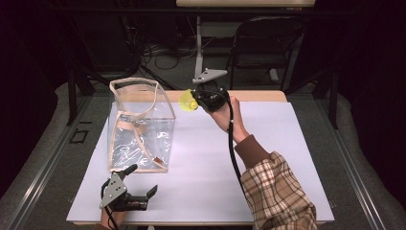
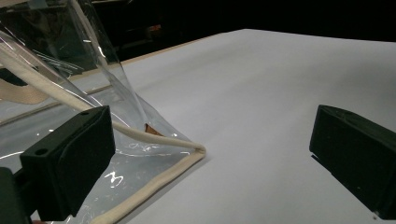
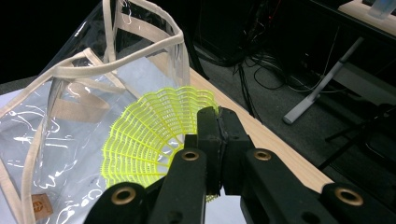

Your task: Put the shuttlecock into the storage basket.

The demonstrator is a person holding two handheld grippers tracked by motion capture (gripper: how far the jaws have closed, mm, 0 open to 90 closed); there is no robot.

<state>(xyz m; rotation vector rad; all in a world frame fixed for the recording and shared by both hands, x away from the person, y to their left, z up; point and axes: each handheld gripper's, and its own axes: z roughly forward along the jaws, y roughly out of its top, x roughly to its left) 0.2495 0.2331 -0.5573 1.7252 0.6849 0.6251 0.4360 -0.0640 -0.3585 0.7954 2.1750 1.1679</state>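
- High view: the right hand-held gripper is raised above the far edge of the desk, just right of the clear bag's open top. Its jaws are closed on a yellow shuttlecock, which projects to the left of the jaws, toward the bag.
- High view: the clear bag stands upright on the left half of the desk, its mouth open and edged with beige trim. The shuttlecock is near the bag's upper right corner, outside the bag.
- High view: the left hand-held gripper lies low at the near left edge of the desk, just in front of the bag's base, jaws spread apart with nothing between them.
- Left gripper view: both black jaws stand wide apart above the white desk surface. The bag's lower corner, with its beige trim, lies between them, closer to the left jaw; the pads do not press on it.
- Right gripper view: the jaws meet on the rim of the shuttlecock's yellow mesh skirt. The bag stands just beyond it, open top facing up, a small brown label near its base.
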